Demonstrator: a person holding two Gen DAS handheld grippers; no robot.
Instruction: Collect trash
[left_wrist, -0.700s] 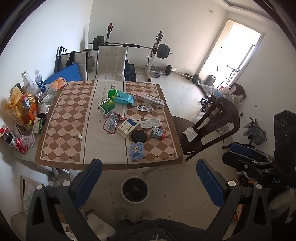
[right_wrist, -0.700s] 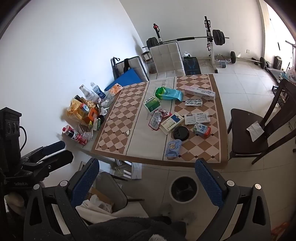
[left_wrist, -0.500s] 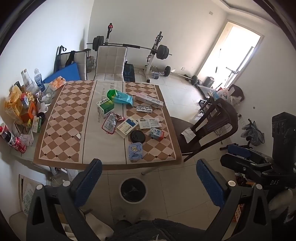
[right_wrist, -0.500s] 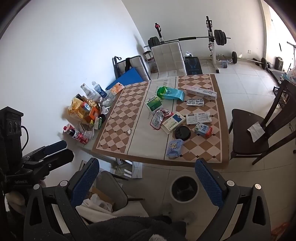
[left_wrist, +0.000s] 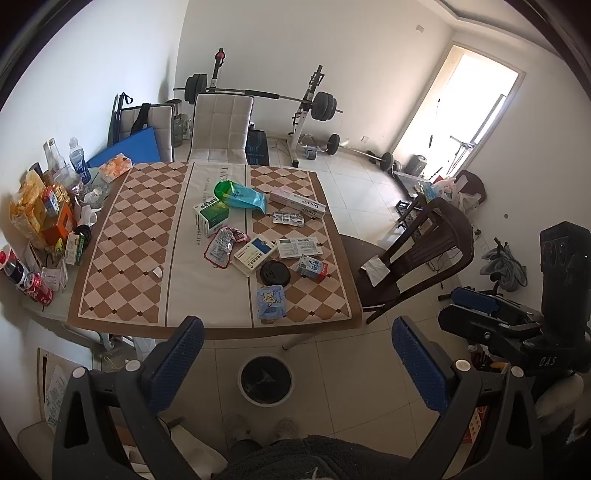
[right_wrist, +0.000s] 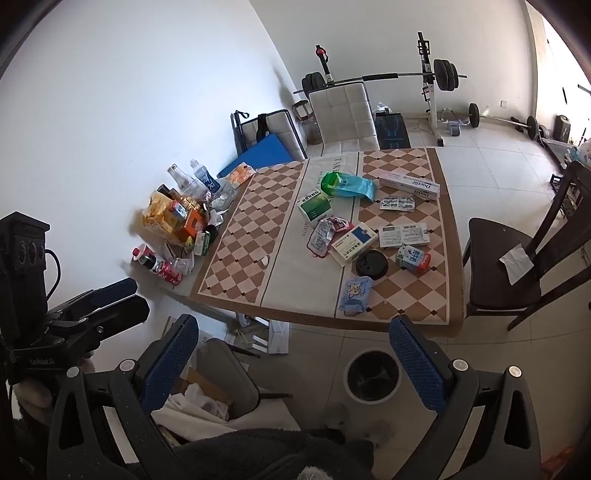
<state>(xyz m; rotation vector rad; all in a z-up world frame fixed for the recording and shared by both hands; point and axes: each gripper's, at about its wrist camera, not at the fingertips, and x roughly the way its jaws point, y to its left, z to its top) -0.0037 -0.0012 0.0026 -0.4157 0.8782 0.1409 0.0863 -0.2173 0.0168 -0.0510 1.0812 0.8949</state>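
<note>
Trash lies on a table with a checkered cloth: a light blue pouch, a black lid, a small carton, medicine boxes, a green box and a teal bag. A round bin with a black liner stands on the floor below the near table edge; it also shows in the right wrist view. My left gripper and right gripper are open and empty, held high in front of the table.
A brown chair stands at the table's right. Bottles, cans and snack packs crowd the left ledge. A white chair and a barbell rack stand behind. A grey bin with paper sits on the floor at left.
Both views have shifted slightly, so the table sits a little higher and further left in frame. Both grippers stay open and nothing on the table has moved.
</note>
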